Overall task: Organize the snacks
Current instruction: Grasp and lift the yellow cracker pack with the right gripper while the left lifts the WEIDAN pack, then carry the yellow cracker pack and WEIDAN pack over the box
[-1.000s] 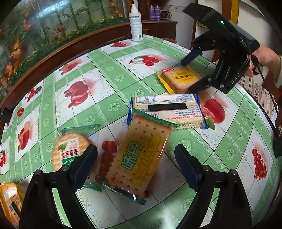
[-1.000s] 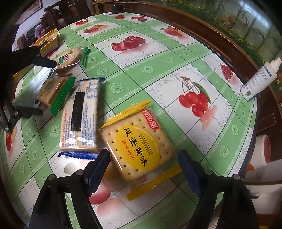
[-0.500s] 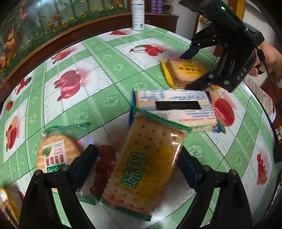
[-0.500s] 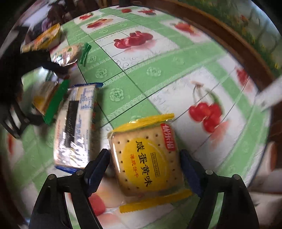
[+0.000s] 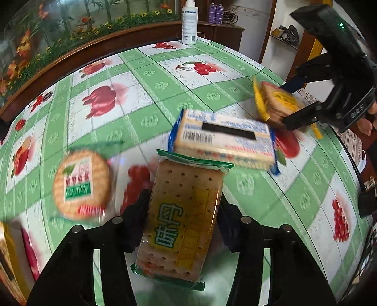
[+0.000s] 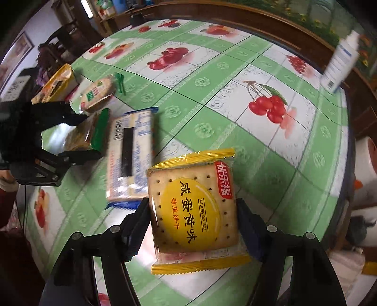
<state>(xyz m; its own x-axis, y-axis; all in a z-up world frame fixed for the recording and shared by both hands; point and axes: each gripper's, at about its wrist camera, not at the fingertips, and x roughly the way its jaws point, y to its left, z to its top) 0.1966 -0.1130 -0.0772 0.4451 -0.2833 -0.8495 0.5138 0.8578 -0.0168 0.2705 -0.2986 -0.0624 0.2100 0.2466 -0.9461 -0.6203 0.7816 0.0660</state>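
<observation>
My left gripper (image 5: 182,213) is shut on a green-edged cracker pack (image 5: 183,219), lifted off the table; the same pack shows in the right wrist view (image 6: 82,134). My right gripper (image 6: 193,223) is shut on a yellow salted egg yolk biscuit pack (image 6: 193,209), also seen in the left wrist view (image 5: 278,103). A blue-and-white biscuit pack (image 5: 223,141) lies on the table between them, and shows in the right wrist view (image 6: 129,155). A round cracker pack (image 5: 82,183) lies left of my left gripper.
An orange snack bag (image 6: 56,84) lies at the table's far left. A white spray bottle (image 5: 189,22) stands at the far table edge. The fruit-print green tablecloth (image 5: 146,77) covers the round table, with a wooden rim and planter behind.
Both grippers closed from open onto their packs and lifted them: the left on the green-edged crackers, the right on the yellow biscuit pack.
</observation>
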